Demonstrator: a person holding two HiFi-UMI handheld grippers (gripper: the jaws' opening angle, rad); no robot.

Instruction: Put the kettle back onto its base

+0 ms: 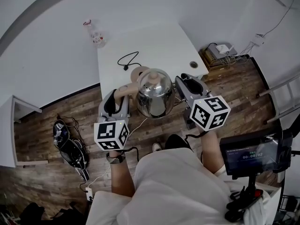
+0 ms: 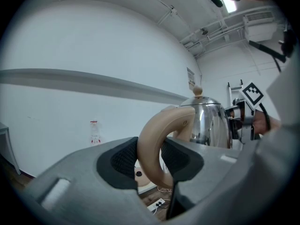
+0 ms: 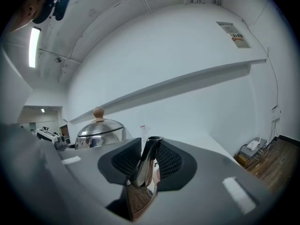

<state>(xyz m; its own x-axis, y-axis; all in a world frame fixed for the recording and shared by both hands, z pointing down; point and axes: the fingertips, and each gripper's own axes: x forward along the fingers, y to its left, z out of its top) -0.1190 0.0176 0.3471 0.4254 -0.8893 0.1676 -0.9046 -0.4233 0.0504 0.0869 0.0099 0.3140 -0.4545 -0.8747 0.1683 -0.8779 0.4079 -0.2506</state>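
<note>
Kettle (image 1: 154,95): polished steel, domed lid with a small wooden knob. It is carried between the two claws at the near edge of the white counter (image 1: 159,41), partly over the wood floor (image 1: 56,111).

Left claw (image 2: 151,156): clenched on the kettle's tan looped handle (image 2: 154,135), with the ribbed pads pressing it from both sides.

Right claw (image 3: 146,159): clenched on the shiny spout (image 3: 149,149), which stands up between its pads. The kettle body sits just to that claw's left.

Base (image 1: 138,72): a round tan disc lying on the counter just beyond the kettle. The kettle is not seated on it (from the head view its body overlaps the disc's near rim). In the left gripper view the disc shows below the handle, with a dark spot at its centre.

Black cord (image 1: 129,59): looped on the counter behind the base.

Clear bottle (image 1: 96,34): at the far left corner of the counter, well apart from the kettle.
</note>
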